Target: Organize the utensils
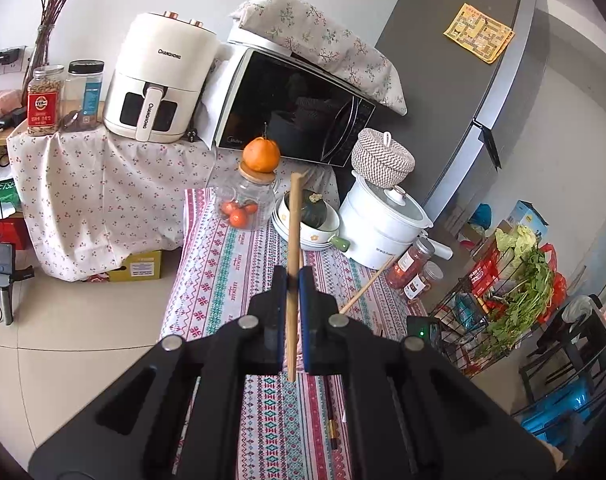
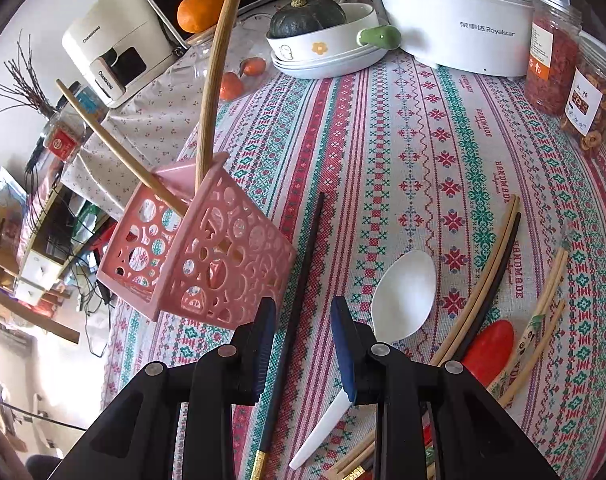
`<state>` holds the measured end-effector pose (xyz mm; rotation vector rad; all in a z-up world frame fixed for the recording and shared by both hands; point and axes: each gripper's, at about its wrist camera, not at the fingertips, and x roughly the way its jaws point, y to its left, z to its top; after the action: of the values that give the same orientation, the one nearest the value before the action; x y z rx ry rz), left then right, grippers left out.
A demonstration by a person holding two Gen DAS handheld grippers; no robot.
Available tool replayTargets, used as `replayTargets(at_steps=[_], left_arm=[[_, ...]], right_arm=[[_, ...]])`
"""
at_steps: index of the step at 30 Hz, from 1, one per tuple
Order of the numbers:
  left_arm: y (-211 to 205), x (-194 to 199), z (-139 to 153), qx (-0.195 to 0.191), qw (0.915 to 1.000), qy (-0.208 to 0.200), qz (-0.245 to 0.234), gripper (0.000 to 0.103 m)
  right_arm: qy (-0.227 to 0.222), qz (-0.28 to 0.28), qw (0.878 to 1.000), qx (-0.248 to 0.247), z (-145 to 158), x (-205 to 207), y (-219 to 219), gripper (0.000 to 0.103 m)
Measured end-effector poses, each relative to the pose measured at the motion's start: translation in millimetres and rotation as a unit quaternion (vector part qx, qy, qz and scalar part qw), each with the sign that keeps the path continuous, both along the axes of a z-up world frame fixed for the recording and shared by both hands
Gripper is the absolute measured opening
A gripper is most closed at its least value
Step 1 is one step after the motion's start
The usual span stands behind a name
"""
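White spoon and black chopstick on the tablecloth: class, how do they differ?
The white spoon has a broad bowl; the black chopstick is a thin straight rod. The chopstick runs between the right gripper fingers; the spoon lies beside them. Both lie flat, outside the pink basket.

Bare patterned tablecloth (image 2: 403, 128) lies open in the middle, between the pink basket (image 2: 207, 256) on the left and the loose chopsticks (image 2: 487, 280) and white spoon (image 2: 403, 296) on the right. At the far edge, stacked bowls (image 2: 327, 52), a white cooker (image 2: 451, 12) and jars (image 2: 551, 60) block the way.
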<state>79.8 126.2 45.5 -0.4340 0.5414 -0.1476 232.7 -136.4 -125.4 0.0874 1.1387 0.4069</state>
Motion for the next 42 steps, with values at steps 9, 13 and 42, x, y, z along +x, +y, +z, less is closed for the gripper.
replayTargets(at_steps=[9,13,42], left_arm=[[5,3,-9,-0.004,0.9998,0.018,-0.001,0.007],[5,4,-15,-0.003,0.9995,0.031,-0.003,0.007],[-15,5,-27,0.008,0.9977,0.056,-0.037,0.007]], right_arm=[[-0.014,0.077,0.993,-0.087,-23,-37,30,0.029],[-0.021,0.093,0.988,-0.122,-26,-52,42,0.012],[0.016,0.052,0.989,-0.138,-23,-80,13,0.006]])
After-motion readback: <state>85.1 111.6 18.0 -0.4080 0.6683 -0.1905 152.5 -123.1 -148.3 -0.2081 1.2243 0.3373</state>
